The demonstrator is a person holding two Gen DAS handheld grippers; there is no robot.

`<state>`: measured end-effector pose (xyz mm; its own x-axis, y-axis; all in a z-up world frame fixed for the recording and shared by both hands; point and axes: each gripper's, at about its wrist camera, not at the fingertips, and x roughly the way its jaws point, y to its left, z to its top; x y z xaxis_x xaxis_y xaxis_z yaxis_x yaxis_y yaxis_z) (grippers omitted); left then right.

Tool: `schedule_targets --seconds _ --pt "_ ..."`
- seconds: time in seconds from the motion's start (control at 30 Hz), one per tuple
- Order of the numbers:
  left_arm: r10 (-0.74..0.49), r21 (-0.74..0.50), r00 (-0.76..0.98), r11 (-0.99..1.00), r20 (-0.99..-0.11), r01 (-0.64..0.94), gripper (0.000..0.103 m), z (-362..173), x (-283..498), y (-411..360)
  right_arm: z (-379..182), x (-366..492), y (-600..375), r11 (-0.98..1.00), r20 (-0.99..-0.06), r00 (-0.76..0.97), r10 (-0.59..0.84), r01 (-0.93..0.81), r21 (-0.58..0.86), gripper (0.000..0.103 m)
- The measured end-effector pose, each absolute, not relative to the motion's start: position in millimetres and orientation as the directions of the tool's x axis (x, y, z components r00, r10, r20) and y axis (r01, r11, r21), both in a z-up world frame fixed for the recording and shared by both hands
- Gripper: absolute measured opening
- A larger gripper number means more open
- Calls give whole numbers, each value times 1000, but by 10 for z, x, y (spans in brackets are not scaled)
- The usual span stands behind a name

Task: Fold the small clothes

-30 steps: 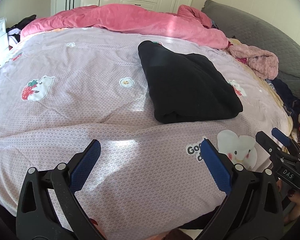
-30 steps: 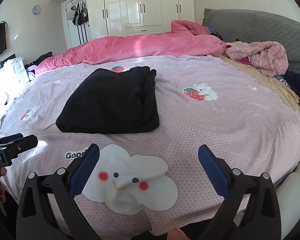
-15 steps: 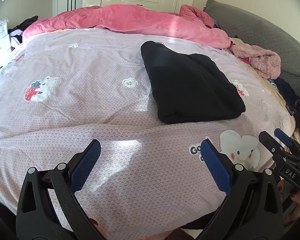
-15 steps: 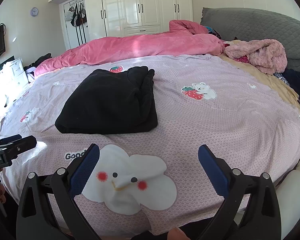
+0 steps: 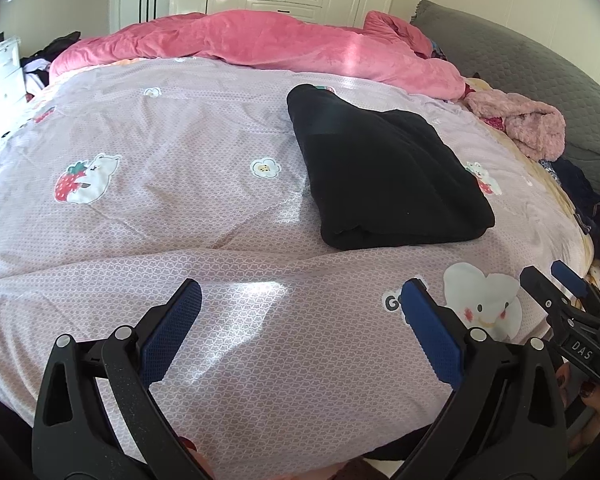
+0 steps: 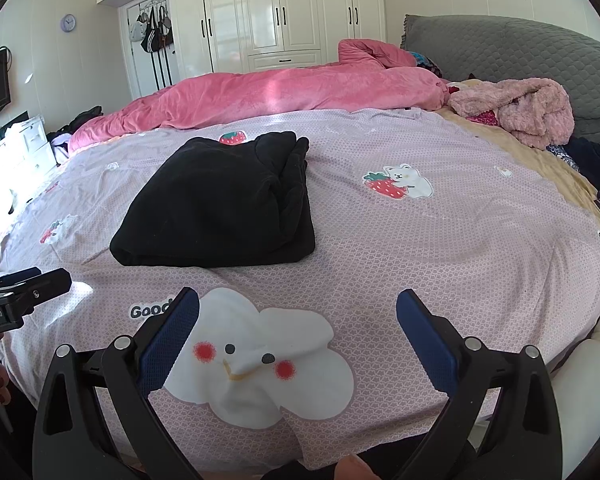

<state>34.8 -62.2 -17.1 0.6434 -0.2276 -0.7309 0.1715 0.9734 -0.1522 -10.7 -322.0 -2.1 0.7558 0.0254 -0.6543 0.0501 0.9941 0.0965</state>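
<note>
Left gripper [image 5: 300, 312] and right gripper [image 6: 298, 312] both spread wide, empty, above near edge of sheet [image 6: 440, 248]. Folded black garment [image 6: 224, 204] lies mid-bed, well apart from both. Pink duvet [image 6: 284, 92] behind.

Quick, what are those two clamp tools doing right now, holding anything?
Left tool: open, holding nothing, above the bedspread.
Right tool: open, holding nothing; the folded black garment lies ahead, untouched.
</note>
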Motion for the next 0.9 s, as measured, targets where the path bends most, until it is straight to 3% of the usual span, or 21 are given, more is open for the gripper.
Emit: schedule_targets --seconds 0.9 --pt "-221 -149 645 975 -732 165 94 -157 354 -618 -38 -123 -3246 994 -657 754 24 53 96 99"
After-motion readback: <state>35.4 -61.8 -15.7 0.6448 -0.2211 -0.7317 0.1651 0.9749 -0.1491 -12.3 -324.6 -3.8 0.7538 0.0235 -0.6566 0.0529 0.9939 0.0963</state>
